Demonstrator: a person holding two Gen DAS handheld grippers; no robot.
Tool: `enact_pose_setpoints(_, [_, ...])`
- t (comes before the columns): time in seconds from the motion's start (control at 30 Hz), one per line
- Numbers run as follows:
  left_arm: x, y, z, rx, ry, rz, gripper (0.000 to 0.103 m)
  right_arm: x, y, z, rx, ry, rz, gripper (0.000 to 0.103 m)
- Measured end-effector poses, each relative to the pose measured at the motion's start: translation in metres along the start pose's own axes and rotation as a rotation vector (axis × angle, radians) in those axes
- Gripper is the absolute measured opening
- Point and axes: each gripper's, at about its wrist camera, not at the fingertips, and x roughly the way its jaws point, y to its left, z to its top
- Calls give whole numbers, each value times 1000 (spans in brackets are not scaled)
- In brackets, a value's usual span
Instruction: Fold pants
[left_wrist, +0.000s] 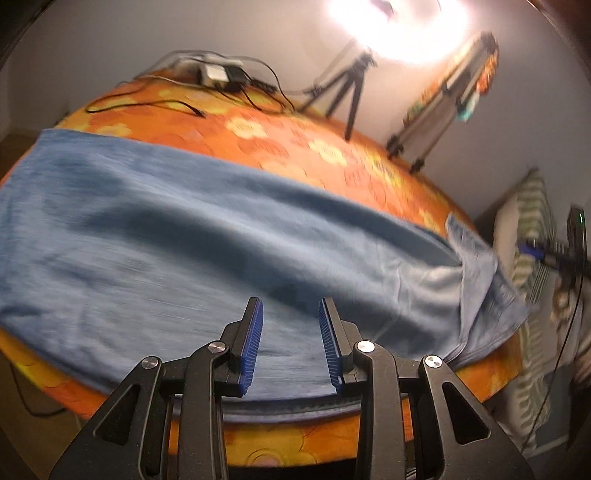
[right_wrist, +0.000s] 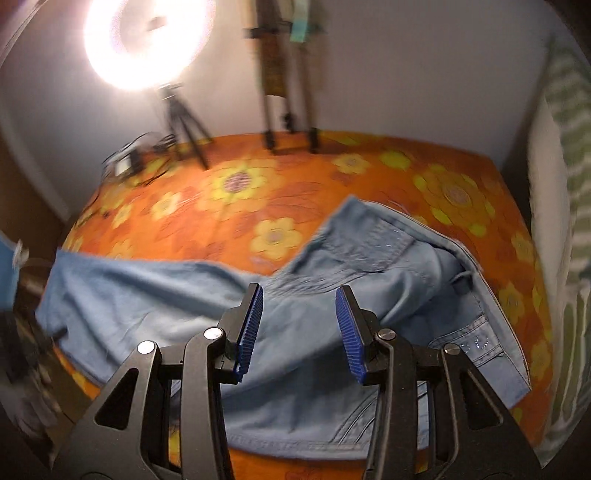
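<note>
Light blue pants (left_wrist: 192, 236) lie lengthwise across the table with the orange flowered cloth (left_wrist: 288, 147). In the left wrist view the legs stretch left and the waist end (left_wrist: 476, 280) is at the right. My left gripper (left_wrist: 291, 306) is open and empty, above the near edge of the legs. In the right wrist view the pants (right_wrist: 155, 291) show their waist and pocket part (right_wrist: 391, 258), rumpled, at the right. My right gripper (right_wrist: 300, 295) is open and empty, above the seat of the pants.
A bright ring light on a tripod (right_wrist: 184, 133) and a second stand (right_wrist: 288, 136) are at the table's far edge. Cables and small boxes (left_wrist: 221, 74) lie at the far left corner. A green striped cushion (right_wrist: 569, 184) is beside the table's right side.
</note>
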Motion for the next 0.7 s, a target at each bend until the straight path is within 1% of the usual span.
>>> enact_pose_setpoints(0.13, [20,-7,-4,31,50,17,30,37,-28,29,118,41,6,43])
enact_pose_setpoints(0.27, [25,-11,-2,68,47,37,30,76,-38,54,181,87,18,43])
enact_pose_setpoints(0.4, [26,-12,-1,69,51,37,30,119,-37,73,240,123,20,44])
enact_pose_setpoints(0.5, [26,-12,-2,65,46,32,30,151,-32,89,243,140,-43,44])
enact_pose_setpoints(0.53, [26,-13,-3,67,45,32,30,163,-32,93,250,151,-78,44])
enact_pose_setpoints(0.6, [25,-13,-3,71,44,32,30,182,-36,99,280,180,-117,44])
enact_pose_setpoints(0.7, [24,-13,-4,71,44,28,30,209,-41,103,285,222,-210,44])
